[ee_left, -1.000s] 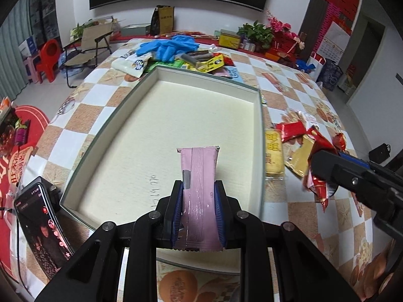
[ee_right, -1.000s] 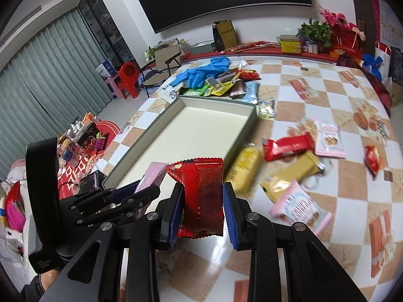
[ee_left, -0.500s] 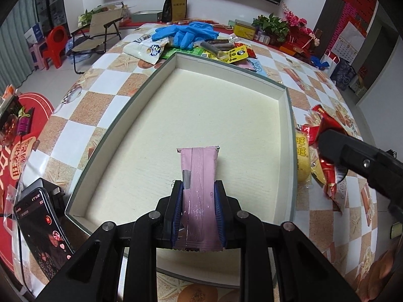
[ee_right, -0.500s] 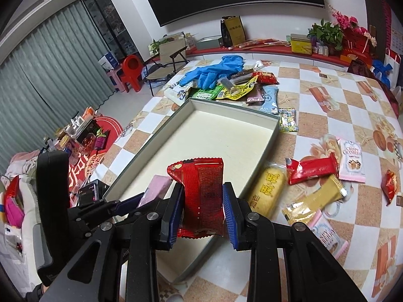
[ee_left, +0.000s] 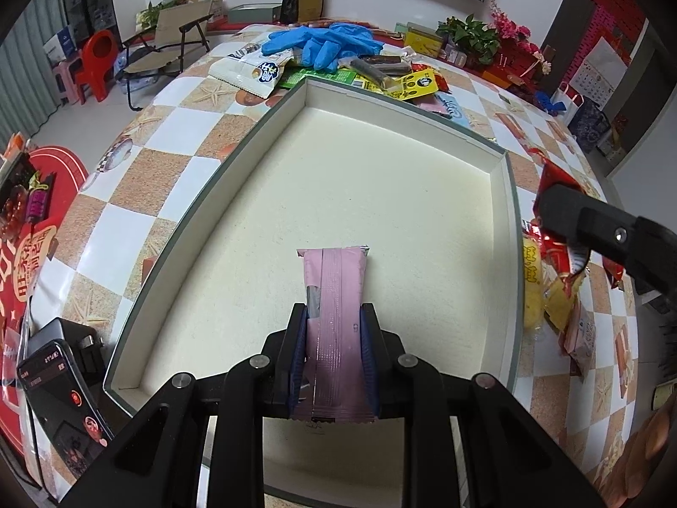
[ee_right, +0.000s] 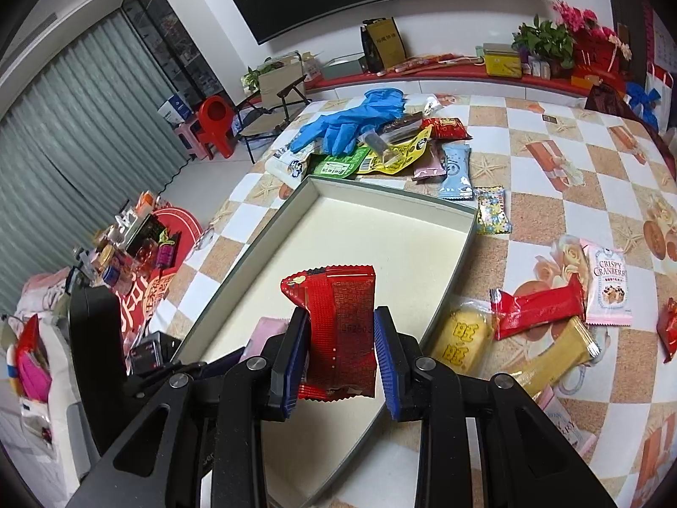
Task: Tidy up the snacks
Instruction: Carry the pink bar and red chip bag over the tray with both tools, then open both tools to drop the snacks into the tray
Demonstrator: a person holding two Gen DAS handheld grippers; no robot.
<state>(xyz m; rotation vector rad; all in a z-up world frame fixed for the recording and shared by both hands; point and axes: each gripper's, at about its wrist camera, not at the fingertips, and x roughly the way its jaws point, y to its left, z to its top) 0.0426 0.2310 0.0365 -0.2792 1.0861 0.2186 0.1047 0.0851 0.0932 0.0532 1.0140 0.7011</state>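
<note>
Both snacks already over the tray (ee_left: 503, 194), the landmark for all that follows; left gripper (ee_left: 334, 338) clenched on the pink packet (ee_left: 334, 292), long axis running straight out from the jaws toward the tray's far wall, free end hanging above the pale floor near the near wall and roughly midway between the side walls; whether touching the floor or just above it, cannot tell; nothing lying inside the tray beneath it, so by judgement only a lowering and a release left for this packet; right gripper (ee_right: 340, 351) clenched on the red packet (ee_right: 338, 326), held upright with its long axis also along the jaws, poised above the tray's near right-hand corner, close to the right wall; left gripper visible there just to its left, low over the tray's near end, so the two sets of jaws near each other and likely to crowd if both packets go down in the same corner; left one deeper inside the tray, hence probably first to set down; outside the tray's right wall, on the bench (ee_right: 592, 135), a yellow packet (ee_right: 463, 338) lying just beside the wall, then a red wrapper (ee_right: 537, 307), a gold bar (ee_right: 558, 355) and a cranberry pack (ee_right: 609, 283) farther out; beyond the tray's far wall, a heap of packets topped by blue gloves (ee_right: 351, 120); off the tray's near left corner, a phone (ee_left: 63, 398) lying on the bench, clear of the path.
</note>
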